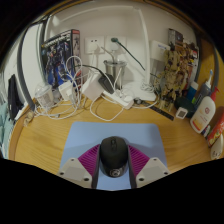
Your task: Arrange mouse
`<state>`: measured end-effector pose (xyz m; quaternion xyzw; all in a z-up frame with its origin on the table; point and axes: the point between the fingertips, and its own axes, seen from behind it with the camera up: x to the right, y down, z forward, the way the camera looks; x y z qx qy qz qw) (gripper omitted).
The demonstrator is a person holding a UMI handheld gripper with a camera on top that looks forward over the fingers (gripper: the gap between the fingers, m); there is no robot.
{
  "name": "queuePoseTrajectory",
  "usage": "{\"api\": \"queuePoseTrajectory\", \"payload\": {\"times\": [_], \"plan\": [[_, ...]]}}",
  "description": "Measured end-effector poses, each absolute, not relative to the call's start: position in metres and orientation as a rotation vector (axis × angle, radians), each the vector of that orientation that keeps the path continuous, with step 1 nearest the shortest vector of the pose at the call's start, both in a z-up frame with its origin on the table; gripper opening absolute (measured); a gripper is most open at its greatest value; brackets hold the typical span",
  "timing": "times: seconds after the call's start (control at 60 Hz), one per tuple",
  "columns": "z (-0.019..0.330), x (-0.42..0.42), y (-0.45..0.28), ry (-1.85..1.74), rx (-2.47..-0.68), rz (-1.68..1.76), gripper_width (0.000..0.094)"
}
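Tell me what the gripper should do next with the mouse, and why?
Probably lift the black mouse a little and carry it forward over the blue mouse pad. The gripper already has both pink pads against the mouse's sides, so it seems held. The pad ahead is bare, while white cables crowd the wooden desk beyond it.

Wooden desk (40, 140) carrying a blue mat (90, 135) at near centre. Far left: boxed figure (60, 48) upright against the white wall, white cables (85, 85) and a power strip (118, 98) tangled before it. Far right: more boxes (178, 55), white bottle (203, 112) with orange label.
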<state>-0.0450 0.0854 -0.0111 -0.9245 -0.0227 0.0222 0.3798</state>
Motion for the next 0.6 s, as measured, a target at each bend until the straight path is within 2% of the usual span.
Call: {"api": "queuePoseTrajectory", "payload": {"times": [0.05, 0.15, 0.167, 0.2, 0.283, 0.367, 0.6], "plan": [[-0.011, -0.044, 0.085, -0.048, -2.374, 0.06, 0.048], [-0.001, -0.036, 0.082, -0.043, -2.386, 0.004, 0.075], [0.002, -0.036, 0.081, -0.045, -2.384, -0.002, 0.0728], [0.011, -0.037, 0.078, -0.045, -2.377, -0.011, 0.0767], [0.043, -0.045, 0.07, -0.042, -2.348, 0.003, 0.0783], [0.08, -0.055, 0.056, -0.025, -2.323, 0.029, 0.0845], [0.185, -0.085, 0.007, 0.02, -2.255, 0.035, 0.085]]}}
